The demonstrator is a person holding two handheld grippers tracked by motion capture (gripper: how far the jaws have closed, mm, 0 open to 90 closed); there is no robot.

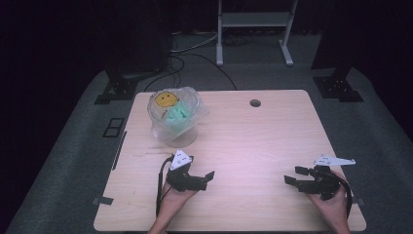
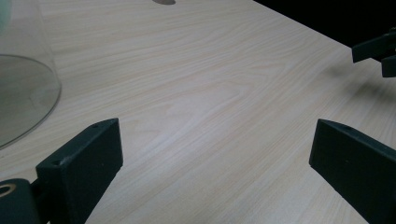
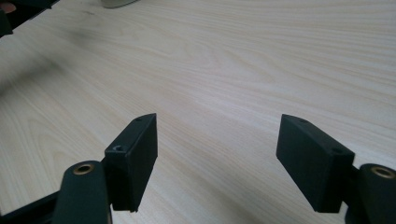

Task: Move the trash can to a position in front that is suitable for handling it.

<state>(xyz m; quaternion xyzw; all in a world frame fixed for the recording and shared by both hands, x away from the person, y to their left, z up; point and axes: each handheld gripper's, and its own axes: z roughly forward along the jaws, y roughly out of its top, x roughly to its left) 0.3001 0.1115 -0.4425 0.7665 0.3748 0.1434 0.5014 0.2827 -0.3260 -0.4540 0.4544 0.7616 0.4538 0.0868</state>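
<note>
Both jaws spread empty over the tabletop (image 1: 253, 141), the left gripper (image 1: 203, 179) sits nearer the bag-lined clear container (image 1: 174, 117) than the right gripper (image 1: 293, 177).

The right gripper (image 3: 217, 161) hangs just above a pale wood-grain table (image 3: 243, 60), its two black jaws spread wide apart with only bare tabletop between them. At the top edge sits the pale rounded base of something, perhaps a container (image 3: 116, 3), too cropped to identify. In the upper left corner a dark part of the left gripper (image 3: 18, 11) shows, a soft shadow beneath it.
</note>
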